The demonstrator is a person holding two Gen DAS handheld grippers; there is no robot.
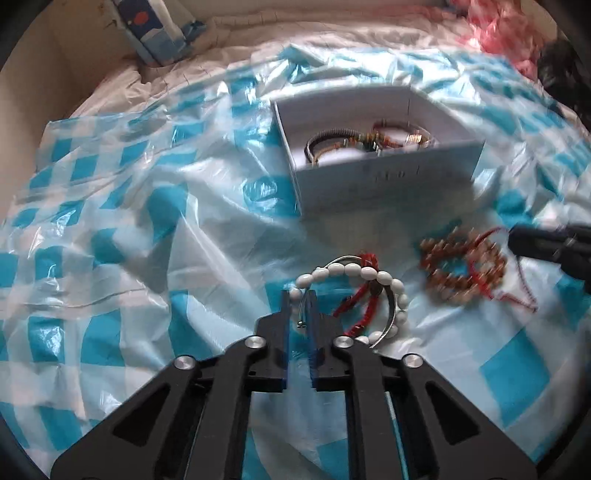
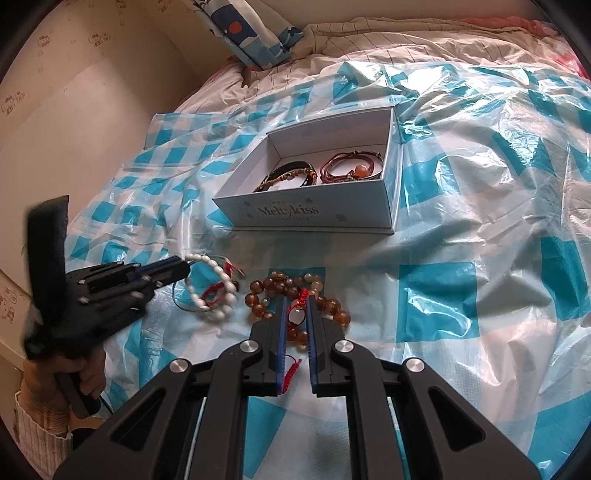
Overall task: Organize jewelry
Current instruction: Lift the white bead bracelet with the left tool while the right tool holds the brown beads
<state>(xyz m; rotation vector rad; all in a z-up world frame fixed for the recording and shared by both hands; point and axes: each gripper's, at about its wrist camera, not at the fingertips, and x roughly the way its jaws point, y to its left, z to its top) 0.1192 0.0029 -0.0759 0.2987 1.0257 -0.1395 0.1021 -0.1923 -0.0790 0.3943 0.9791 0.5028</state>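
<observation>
A white open box (image 1: 384, 173) (image 2: 314, 216) holds several bracelets (image 2: 291, 177). In front of it on the plastic sheet lie a white bead bracelet (image 1: 354, 275) (image 2: 218, 280) tangled with red cord (image 1: 364, 302) and a thin silver bangle (image 1: 388, 325), and an amber bead bracelet (image 1: 461, 267) (image 2: 291, 291) with red cord. My left gripper (image 1: 299, 299) (image 2: 184, 267) is nearly shut around the white bracelet's left edge. My right gripper (image 2: 296, 304) (image 1: 517, 240) is narrowly open, fingers straddling the amber beads and red cord.
A blue-and-white checked plastic sheet (image 2: 461, 258) covers a rumpled bed. A blue patterned pillow (image 2: 251, 33) leans on the wall at the back. Pink fabric (image 1: 509, 40) lies at the far right. The wall (image 2: 74, 110) runs along the left.
</observation>
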